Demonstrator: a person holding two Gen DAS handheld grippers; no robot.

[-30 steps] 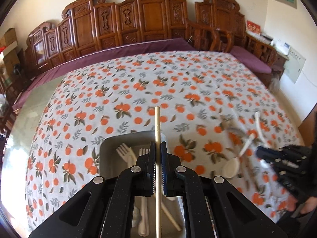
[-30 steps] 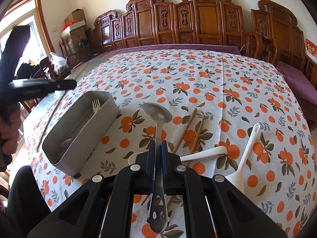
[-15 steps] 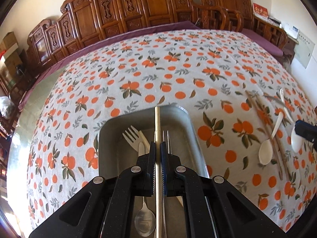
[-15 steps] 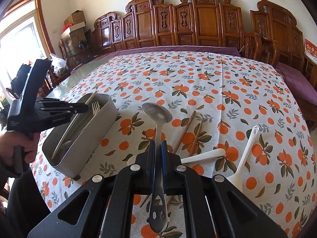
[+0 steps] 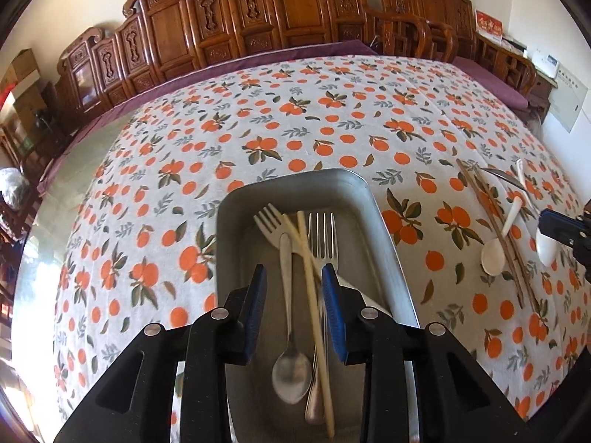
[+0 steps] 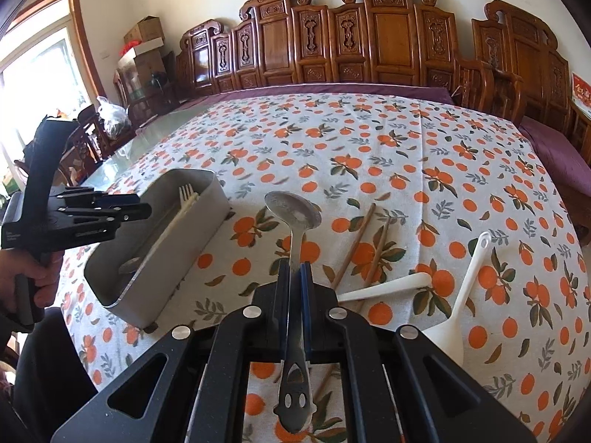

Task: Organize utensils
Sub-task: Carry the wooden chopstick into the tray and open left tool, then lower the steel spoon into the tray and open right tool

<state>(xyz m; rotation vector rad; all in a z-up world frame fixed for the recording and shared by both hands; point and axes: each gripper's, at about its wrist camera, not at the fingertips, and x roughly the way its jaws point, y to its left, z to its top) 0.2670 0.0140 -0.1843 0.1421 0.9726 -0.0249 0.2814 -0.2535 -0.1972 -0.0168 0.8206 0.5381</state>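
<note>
My left gripper (image 5: 293,277) is open just above the grey metal tray (image 5: 384,229). In the tray lie pale chopsticks (image 5: 312,295), a metal fork (image 5: 325,232), a metal spoon (image 5: 290,361) and a white plastic fork (image 5: 269,221). My right gripper (image 6: 294,267) is shut on the handle of a metal spoon (image 6: 293,210) and holds it above the tablecloth, right of the tray (image 6: 177,254). Two brown chopsticks (image 6: 356,243) and two white plastic spoons (image 6: 458,306) lie on the cloth to its right.
The table carries an orange-print cloth (image 5: 295,118). Carved wooden chairs (image 6: 369,40) line its far side. The person's hand holds the left gripper's handle (image 6: 33,258) at the left of the right wrist view. Boxes stand at the far left.
My left gripper came down over the tray, opened and let go of the pale chopstick, which now lies in the tray. The right gripper has stayed still with the spoon.
</note>
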